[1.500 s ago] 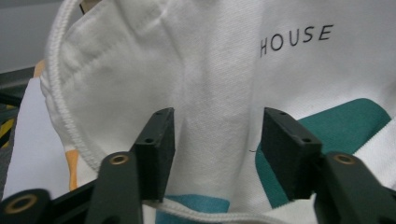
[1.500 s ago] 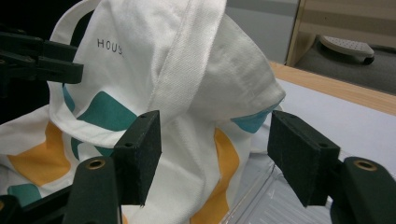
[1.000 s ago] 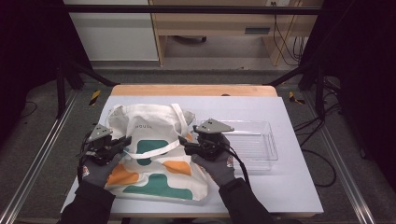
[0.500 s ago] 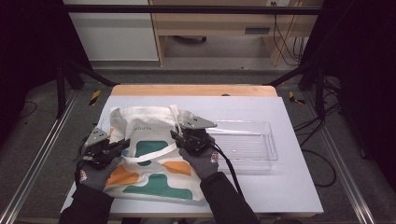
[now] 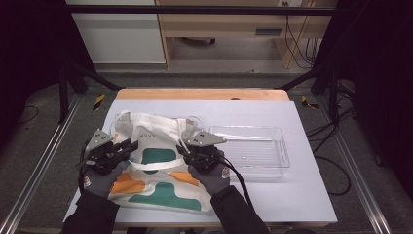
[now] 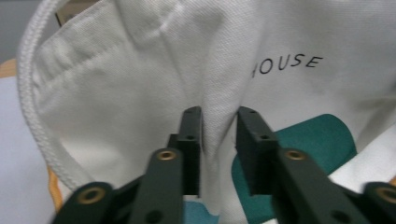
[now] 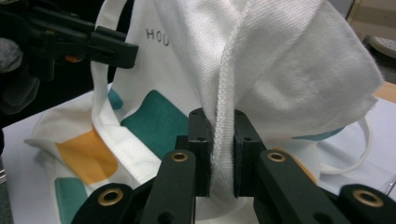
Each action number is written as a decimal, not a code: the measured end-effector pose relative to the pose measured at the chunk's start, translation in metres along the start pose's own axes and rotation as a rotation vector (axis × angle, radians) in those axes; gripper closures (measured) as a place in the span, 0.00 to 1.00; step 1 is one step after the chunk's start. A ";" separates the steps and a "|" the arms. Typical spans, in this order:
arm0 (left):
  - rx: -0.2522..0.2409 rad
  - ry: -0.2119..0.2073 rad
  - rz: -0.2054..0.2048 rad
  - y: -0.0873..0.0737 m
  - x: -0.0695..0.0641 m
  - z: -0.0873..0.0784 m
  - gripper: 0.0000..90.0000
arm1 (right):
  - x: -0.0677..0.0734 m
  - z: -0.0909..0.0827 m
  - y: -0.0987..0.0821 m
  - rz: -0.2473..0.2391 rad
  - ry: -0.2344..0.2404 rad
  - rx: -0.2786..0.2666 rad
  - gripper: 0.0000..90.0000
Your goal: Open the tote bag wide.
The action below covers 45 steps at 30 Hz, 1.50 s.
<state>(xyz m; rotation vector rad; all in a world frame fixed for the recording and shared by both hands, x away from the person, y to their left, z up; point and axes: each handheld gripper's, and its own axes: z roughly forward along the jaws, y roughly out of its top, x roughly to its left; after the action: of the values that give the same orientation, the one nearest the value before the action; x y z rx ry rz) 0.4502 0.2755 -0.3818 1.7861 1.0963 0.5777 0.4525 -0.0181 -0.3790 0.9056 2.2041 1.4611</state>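
A grey floor (image 5: pixel 234 78) is seen around the bench (image 5: pixel 302 195), which is topped in pale lavender with a wooden far edge (image 5: pixel 202 94). Metal rails (image 5: pixel 34 165) are laid along both sides. A white cabinet (image 5: pixel 114 31) and a wooden desk (image 5: pixel 234 24) are placed behind. Dark curtains (image 5: pixel 29 58) are hung at left and right. Cables (image 5: pixel 297 44) are draped at the rear right.

The white cloth bag (image 6: pixel 140 84) carries black printed letters. In the left gripper view they read "OUSE", with the start hidden behind a fold. In the right gripper view only "HOU" can be read on it.
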 end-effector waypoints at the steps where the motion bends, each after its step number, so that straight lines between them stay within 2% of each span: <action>1: 0.000 0.000 0.000 0.000 0.000 0.000 0.90 | 0.000 0.000 0.000 0.000 0.000 0.000 0.90; 2: 0.005 0.000 0.003 0.000 -0.001 0.000 0.90 | 0.001 0.000 -0.002 -0.004 0.004 0.002 0.90; 3: 0.009 -0.007 0.004 -0.001 -0.001 -0.001 0.95 | 0.001 0.000 -0.004 -0.004 0.003 0.003 0.90; 8: 0.016 -0.028 0.009 -0.006 -0.004 -0.007 0.98 | 0.000 0.000 -0.013 0.017 0.007 0.007 0.88; 9: 0.015 -0.034 0.021 -0.009 -0.007 -0.011 0.98 | 0.000 0.000 -0.015 0.023 0.009 0.010 0.83; 10: 0.015 -0.034 0.021 -0.009 -0.007 -0.011 0.98 | 0.000 0.000 -0.015 0.023 0.009 0.010 0.83; 11: 0.013 -0.037 0.034 -0.014 -0.010 -0.016 0.98 | 0.000 -0.002 -0.016 0.036 0.011 0.008 0.73; 12: 0.013 -0.037 0.034 -0.014 -0.010 -0.016 0.98 | 0.000 -0.002 -0.016 0.036 0.011 0.008 0.73; 13: 0.010 -0.045 0.034 -0.017 -0.011 -0.020 0.98 | 0.001 -0.004 -0.015 0.046 0.012 -0.009 0.63; 16: 0.000 -0.042 0.042 -0.021 -0.013 -0.023 0.98 | 0.002 -0.007 -0.014 0.043 0.012 -0.023 0.57; 19: 0.011 -0.039 0.066 -0.030 -0.017 -0.026 0.98 | 0.005 -0.015 -0.009 0.035 -0.002 -0.068 0.46; 20: 0.011 -0.039 0.066 -0.030 -0.017 -0.026 0.98 | 0.005 -0.015 -0.009 0.035 -0.002 -0.068 0.46; 22: 0.033 -0.039 0.077 -0.035 -0.018 -0.026 0.98 | 0.003 -0.024 -0.001 0.042 -0.010 -0.119 0.43; 24: 0.043 -0.039 0.083 -0.038 -0.019 -0.026 0.98 | 0.003 -0.025 0.001 0.047 -0.010 -0.129 0.43; 25: 0.052 -0.036 0.091 -0.040 -0.021 -0.026 0.98 | 0.002 -0.029 0.010 0.056 -0.003 -0.160 0.45; 28: 0.063 -0.032 0.108 -0.043 -0.022 -0.026 0.98 | 0.003 -0.031 0.018 0.058 0.007 -0.175 0.49; 29: 0.072 -0.028 0.118 -0.044 -0.024 -0.027 0.98 | 0.006 -0.029 0.025 0.053 0.007 -0.180 0.58; 34: 0.088 -0.026 0.133 -0.049 -0.026 -0.027 0.98 | 0.009 -0.019 0.035 0.058 0.008 -0.180 0.74; 36: 0.100 -0.028 0.133 -0.051 -0.026 -0.027 0.98 | 0.011 -0.008 0.039 0.059 0.006 -0.144 0.85; 38: 0.103 -0.029 0.134 -0.051 -0.025 -0.027 0.98 | 0.012 -0.004 0.039 0.056 0.005 -0.123 0.87; 39: 0.102 -0.029 0.132 -0.051 -0.025 -0.027 0.97 | 0.013 0.000 0.037 0.053 0.008 -0.097 0.90; 40: 0.093 -0.031 0.121 -0.051 -0.025 -0.027 0.96 | 0.017 0.006 0.030 0.043 0.011 -0.063 0.93; 42: 0.084 -0.033 0.111 -0.050 -0.023 -0.029 0.95 | 0.018 0.008 0.028 0.040 0.017 -0.056 0.95; 45: 0.003 -0.038 0.060 -0.041 -0.018 -0.043 0.92 | 0.021 0.012 0.019 0.037 0.027 -0.036 0.99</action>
<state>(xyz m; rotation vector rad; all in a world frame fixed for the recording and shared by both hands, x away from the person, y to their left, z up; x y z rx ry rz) 0.3908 0.2869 -0.3972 1.8310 1.0208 0.5757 0.4503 0.0097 -0.3654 0.9247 2.1843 1.5336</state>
